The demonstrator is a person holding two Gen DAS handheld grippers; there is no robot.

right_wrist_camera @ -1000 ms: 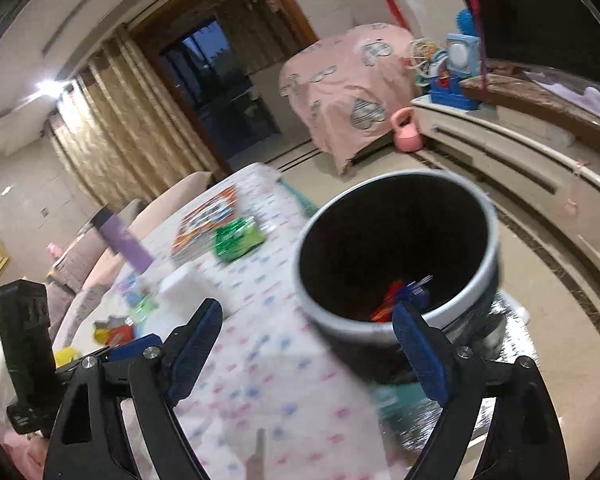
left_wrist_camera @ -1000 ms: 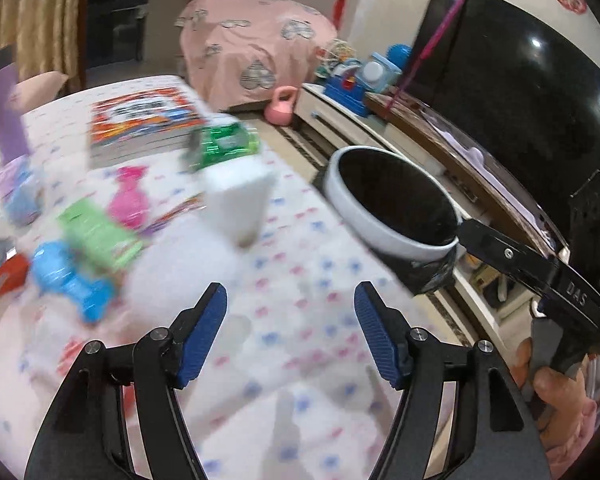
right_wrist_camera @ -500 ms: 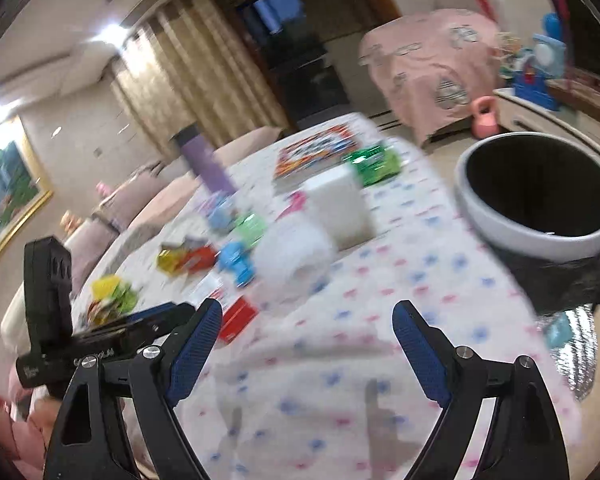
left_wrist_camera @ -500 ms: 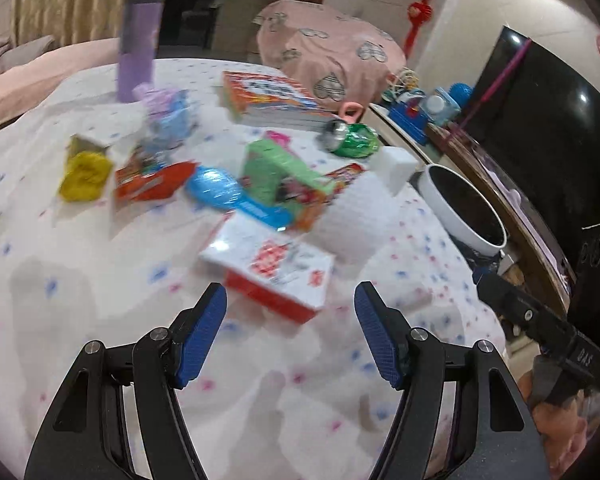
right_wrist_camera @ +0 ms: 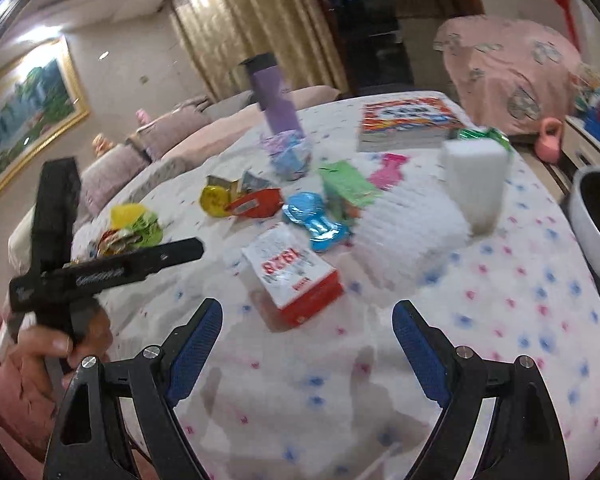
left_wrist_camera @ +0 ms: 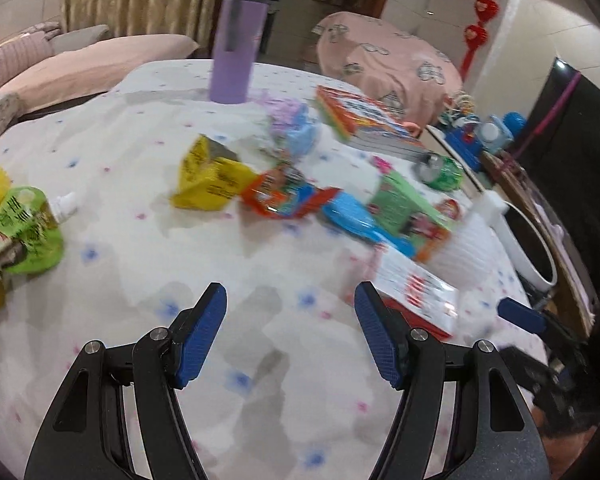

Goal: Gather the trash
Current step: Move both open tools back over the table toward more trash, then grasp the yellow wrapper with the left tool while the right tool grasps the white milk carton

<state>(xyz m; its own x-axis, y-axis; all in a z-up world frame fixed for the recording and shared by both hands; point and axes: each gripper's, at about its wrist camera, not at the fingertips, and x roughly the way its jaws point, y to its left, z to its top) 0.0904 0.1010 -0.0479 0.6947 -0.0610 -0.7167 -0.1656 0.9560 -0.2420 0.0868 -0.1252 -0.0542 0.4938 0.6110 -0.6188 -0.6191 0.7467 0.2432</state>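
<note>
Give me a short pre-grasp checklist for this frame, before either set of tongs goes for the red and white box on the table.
1. Left tongs open and empty: ok.
2. Right tongs open and empty: ok.
3. Red and white box lying free on the tablecloth, nothing stacked on it: ok.
4. Box lined up between the right tongs: not ok, it sits ahead of the fingertips.
5. Trash bin within view at the table's edge: ok.
6. Image sharp enough to judge the box's exact edges: not ok, both views are blurred.
</note>
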